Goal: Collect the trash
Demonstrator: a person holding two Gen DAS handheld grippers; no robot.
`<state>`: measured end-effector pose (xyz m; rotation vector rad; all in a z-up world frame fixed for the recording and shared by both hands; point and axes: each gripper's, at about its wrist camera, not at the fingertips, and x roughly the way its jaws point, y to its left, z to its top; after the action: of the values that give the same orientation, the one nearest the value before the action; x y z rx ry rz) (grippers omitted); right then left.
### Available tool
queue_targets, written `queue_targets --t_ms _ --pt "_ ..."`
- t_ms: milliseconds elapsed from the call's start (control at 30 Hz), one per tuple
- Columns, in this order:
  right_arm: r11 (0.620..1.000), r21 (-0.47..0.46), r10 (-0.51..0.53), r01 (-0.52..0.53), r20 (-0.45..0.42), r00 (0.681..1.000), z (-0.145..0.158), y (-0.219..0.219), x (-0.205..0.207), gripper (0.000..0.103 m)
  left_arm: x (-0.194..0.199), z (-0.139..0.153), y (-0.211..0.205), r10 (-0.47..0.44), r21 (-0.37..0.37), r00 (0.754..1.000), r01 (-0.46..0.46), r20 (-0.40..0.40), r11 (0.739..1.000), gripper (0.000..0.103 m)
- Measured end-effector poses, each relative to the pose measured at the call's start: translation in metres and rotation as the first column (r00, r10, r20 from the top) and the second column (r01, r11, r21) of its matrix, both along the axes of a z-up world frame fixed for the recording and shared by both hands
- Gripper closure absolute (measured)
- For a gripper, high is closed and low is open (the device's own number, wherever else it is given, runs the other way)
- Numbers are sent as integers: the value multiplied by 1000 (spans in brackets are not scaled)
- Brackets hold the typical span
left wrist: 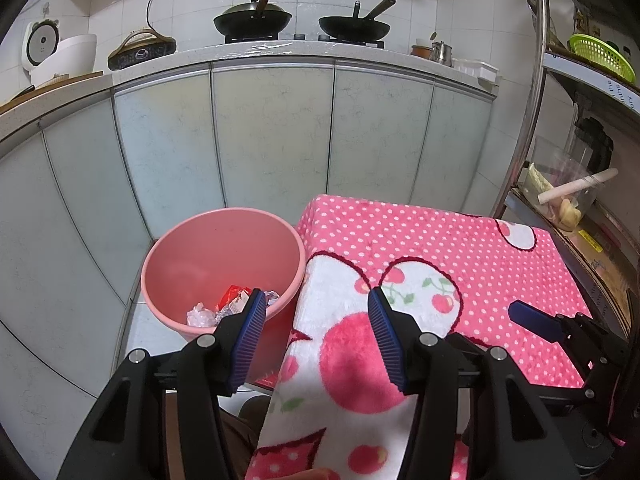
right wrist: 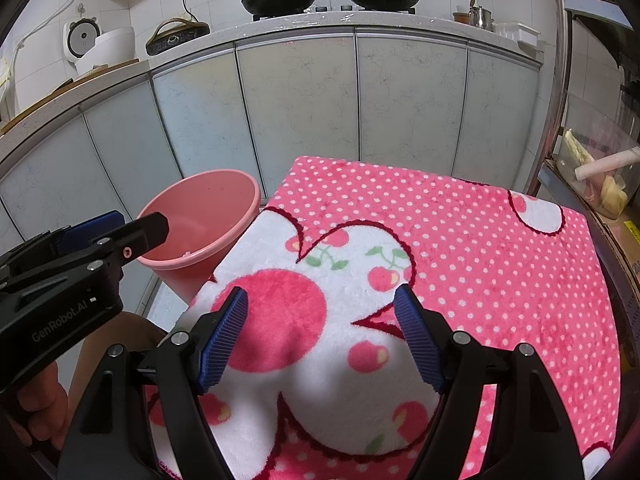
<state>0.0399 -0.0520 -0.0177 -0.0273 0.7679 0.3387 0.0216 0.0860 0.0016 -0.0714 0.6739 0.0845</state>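
Observation:
A pink bucket [left wrist: 192, 256] stands on the floor left of a table covered by a pink cherry-print cloth [left wrist: 460, 264]. Inside it lie a red wrapper [left wrist: 234, 296] and crumpled clear plastic [left wrist: 204, 315]. My left gripper [left wrist: 316, 304] is open and empty, over the table's left edge beside the bucket. My right gripper [right wrist: 322, 300] is open and empty above the cloth [right wrist: 460, 240]. The bucket [right wrist: 192, 208] shows at the left in the right wrist view, with the left gripper's fingers [right wrist: 150, 230] over its rim. The right gripper's fingertip [left wrist: 532, 318] shows in the left wrist view.
Pale cabinet doors [left wrist: 272, 132] run behind under a counter with two woks [left wrist: 252, 20], a rice cooker [left wrist: 40, 48] and an induction cooker [left wrist: 142, 54]. A metal shelf rack [left wrist: 524, 120] stands at the right, holding a green basket [left wrist: 600, 56] and bagged items.

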Motion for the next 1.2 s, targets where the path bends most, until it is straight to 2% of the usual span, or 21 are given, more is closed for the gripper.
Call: queue_targets --t_ms 1200 --pt "1000 -1 -1 1 -5 1000 -1 2 0 27 0 -5 0 6 -4 1000 -6 -11 1000 50"
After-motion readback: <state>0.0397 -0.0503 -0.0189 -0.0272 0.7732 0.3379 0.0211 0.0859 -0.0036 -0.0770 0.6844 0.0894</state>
